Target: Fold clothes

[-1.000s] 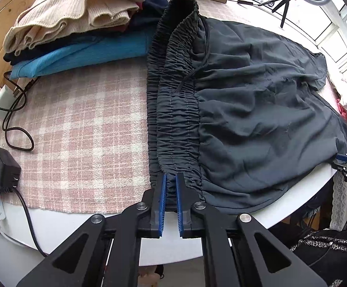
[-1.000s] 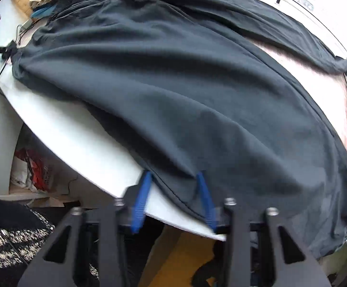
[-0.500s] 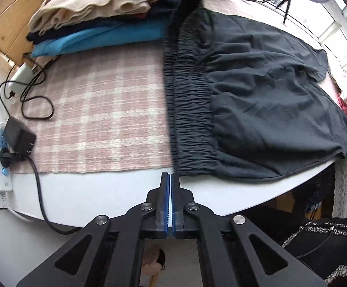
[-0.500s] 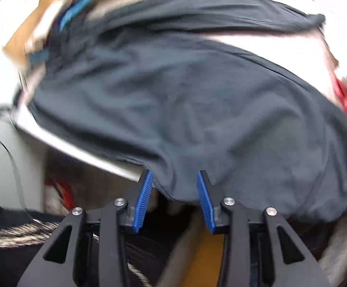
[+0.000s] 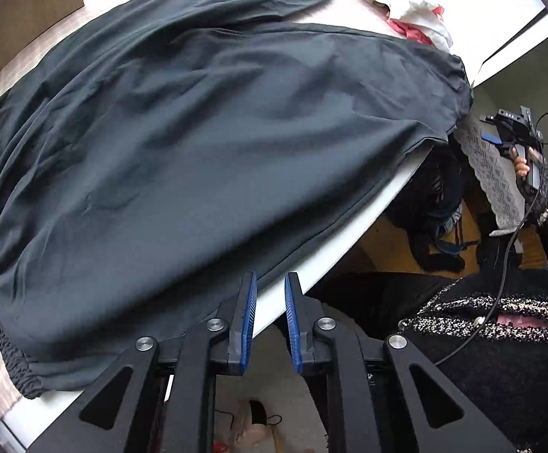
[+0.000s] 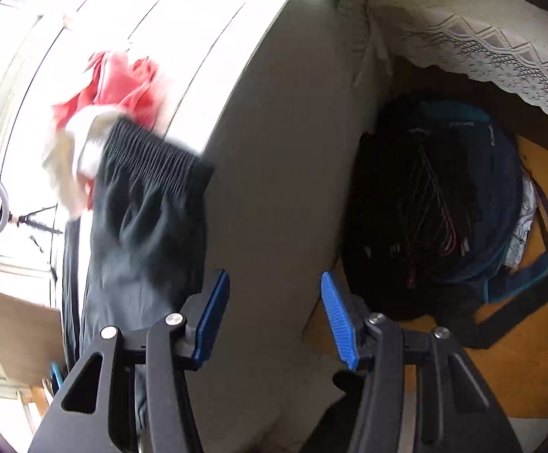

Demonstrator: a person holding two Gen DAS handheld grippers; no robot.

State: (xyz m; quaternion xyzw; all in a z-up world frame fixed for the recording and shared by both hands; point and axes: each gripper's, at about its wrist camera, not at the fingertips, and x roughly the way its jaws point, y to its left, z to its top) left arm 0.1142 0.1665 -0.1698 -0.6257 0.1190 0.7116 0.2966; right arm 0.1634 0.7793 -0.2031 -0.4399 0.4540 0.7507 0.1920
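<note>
While dark trousers (image 5: pixel 206 158) lie spread, both claws agape

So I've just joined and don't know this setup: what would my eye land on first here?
The big dark grey trousers spread flat over most of the table, one leg end with its gathered cuff reaching the far edge. Next, the open left gripper at the near hem, holding nothing. In the right wrist view, the open right gripper faces the table's side and a dark backpack on the floor.

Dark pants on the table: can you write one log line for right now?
dark pants: spread flat on table | left gripper: open, at hem edge | right gripper: open, empty
</note>
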